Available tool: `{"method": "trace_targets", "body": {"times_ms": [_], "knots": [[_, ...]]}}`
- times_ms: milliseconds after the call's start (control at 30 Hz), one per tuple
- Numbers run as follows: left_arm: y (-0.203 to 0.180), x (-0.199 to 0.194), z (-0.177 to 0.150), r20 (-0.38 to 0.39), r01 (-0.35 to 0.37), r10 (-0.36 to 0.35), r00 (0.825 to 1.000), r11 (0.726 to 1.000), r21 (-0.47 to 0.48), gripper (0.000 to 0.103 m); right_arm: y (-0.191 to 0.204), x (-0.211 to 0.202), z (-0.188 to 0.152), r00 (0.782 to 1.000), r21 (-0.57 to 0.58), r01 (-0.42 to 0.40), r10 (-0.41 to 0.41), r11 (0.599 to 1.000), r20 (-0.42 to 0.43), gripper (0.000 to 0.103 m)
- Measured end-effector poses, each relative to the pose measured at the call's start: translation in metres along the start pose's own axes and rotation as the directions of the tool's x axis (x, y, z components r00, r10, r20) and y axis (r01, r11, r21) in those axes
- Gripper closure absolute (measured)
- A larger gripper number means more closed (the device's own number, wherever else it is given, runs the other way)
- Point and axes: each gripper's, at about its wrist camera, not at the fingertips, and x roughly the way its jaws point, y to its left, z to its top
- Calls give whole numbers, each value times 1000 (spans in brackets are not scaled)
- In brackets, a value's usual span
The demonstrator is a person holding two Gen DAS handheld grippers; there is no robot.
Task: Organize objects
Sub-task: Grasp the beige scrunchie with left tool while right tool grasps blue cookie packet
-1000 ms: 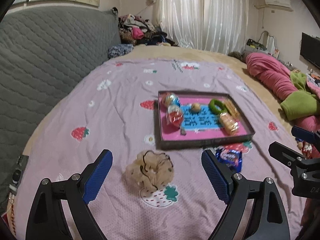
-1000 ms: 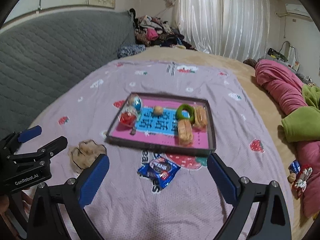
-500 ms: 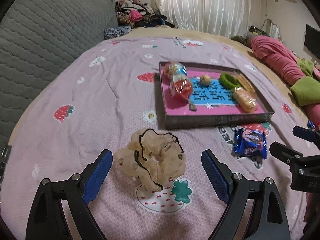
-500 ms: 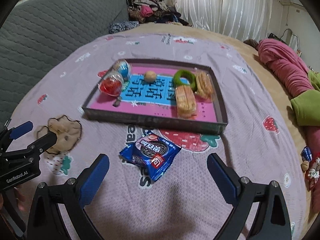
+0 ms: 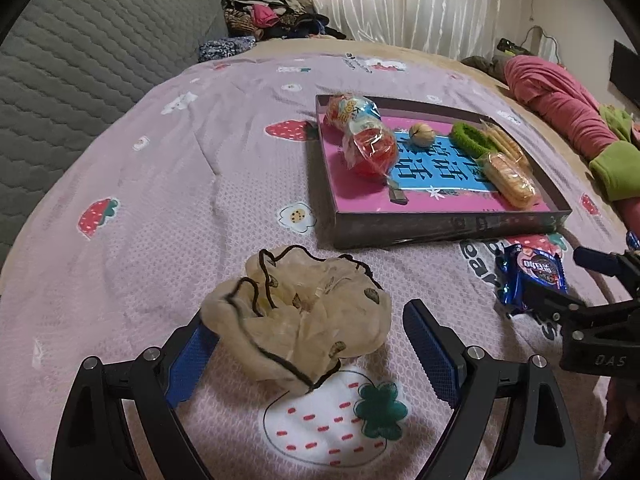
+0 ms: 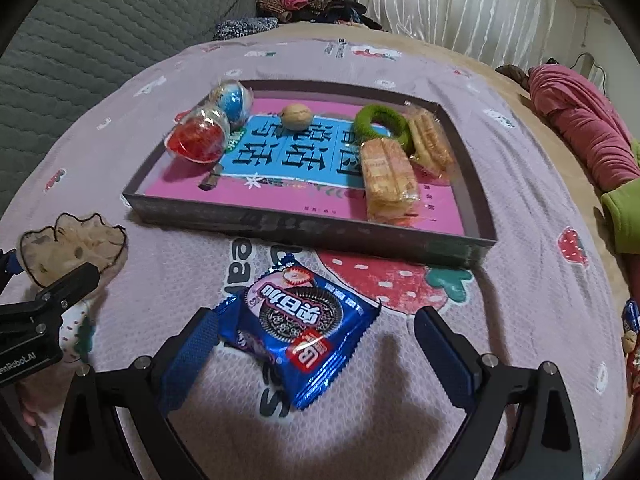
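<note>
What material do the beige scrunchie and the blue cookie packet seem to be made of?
Beige scrunchie: probably thin sheer fabric, matte; it crumples into soft ruffles, edged with dark trim.
Blue cookie packet: likely plastic or foil film, glossy; it shows bright glare and crimped, serrated ends.

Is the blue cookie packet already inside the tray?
No: the blue cookie packet lies on the bedspread in front of the tray, between the right gripper's open fingers.
</note>
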Motion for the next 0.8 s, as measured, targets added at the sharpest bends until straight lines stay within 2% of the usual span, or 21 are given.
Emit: {"method": "trace_targets", "body": {"times_ms": [167,267,300,433,467,500,667,800], "knots": [[2,10,1,-11,12,-12,1000,1000,-11,15,1,11,1,1000,-1,-17,17,1000,-3,4],[1,15,2,-21,18,-18,1000,1000,-7,34,2,13,4,999,3,-35,35,999,4,11],[1,17,1,-26,23,-23,999,1000,-6,37,3,13,4,999,7,-45,45,999,6,18],[-2,20,0,-40,43,-43,998,999,4,51,5,14,6,999,0,-42,42,999,8,23],[-2,20,0,-39,51,-51,998,999,3,61,5,13,7,999,4,-42,42,999,12,24],[-2,20,0,-42,56,-56,998,998,4,69,4,12,7,999,8,-41,41,999,18,31],[-2,20,-1,-49,72,-72,996,997,-2,84,4,10,5,998,6,-56,55,998,19,37],[-1,19,-1,-43,73,-73,996,997,-11,84,-3,0,6,997,34,-62,60,997,52,64]]}}
